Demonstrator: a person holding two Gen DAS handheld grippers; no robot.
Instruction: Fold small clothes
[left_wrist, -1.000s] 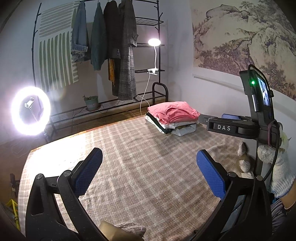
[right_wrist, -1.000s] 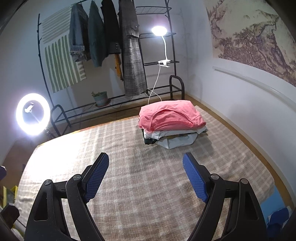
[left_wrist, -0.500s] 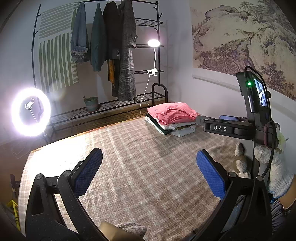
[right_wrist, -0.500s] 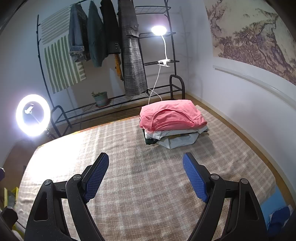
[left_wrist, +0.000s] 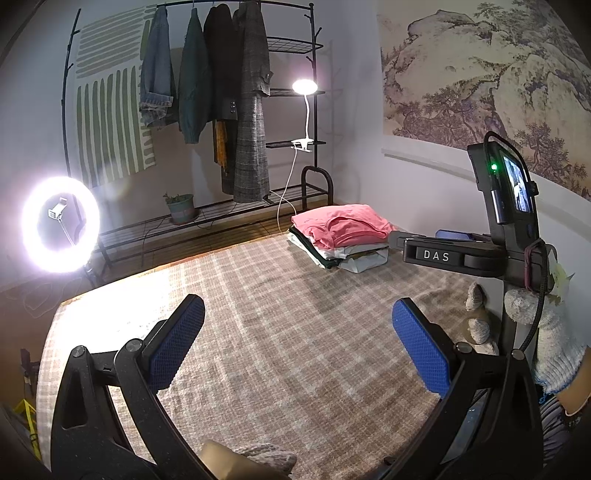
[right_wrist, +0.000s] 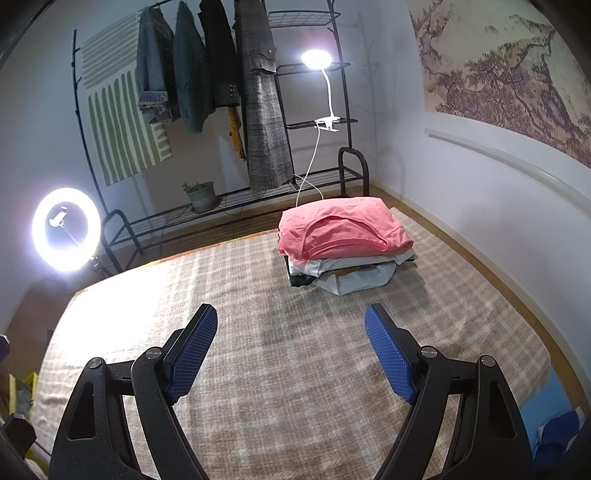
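A stack of folded clothes with a pink shirt (left_wrist: 341, 226) on top sits at the far right of the plaid bed cover (left_wrist: 280, 332); it also shows in the right wrist view (right_wrist: 341, 230). My left gripper (left_wrist: 295, 332) is open and empty, hovering over the cover's middle. My right gripper (right_wrist: 291, 339) is open and empty, short of the stack. The right gripper's body and gloved hand (left_wrist: 532, 317) show at the right of the left wrist view, beside the stack.
A clothes rack (right_wrist: 229, 92) with hanging coats stands behind the bed. A ring light (left_wrist: 61, 224) glows at the left, a clip lamp (right_wrist: 316, 59) on the rack. A white wall (right_wrist: 480, 192) borders the right. Blue cloth (right_wrist: 557, 424) lies at the lower right.
Both grippers have pulled back slightly from the stack and stayed open. The right gripper's body has shifted a little in the left wrist view.
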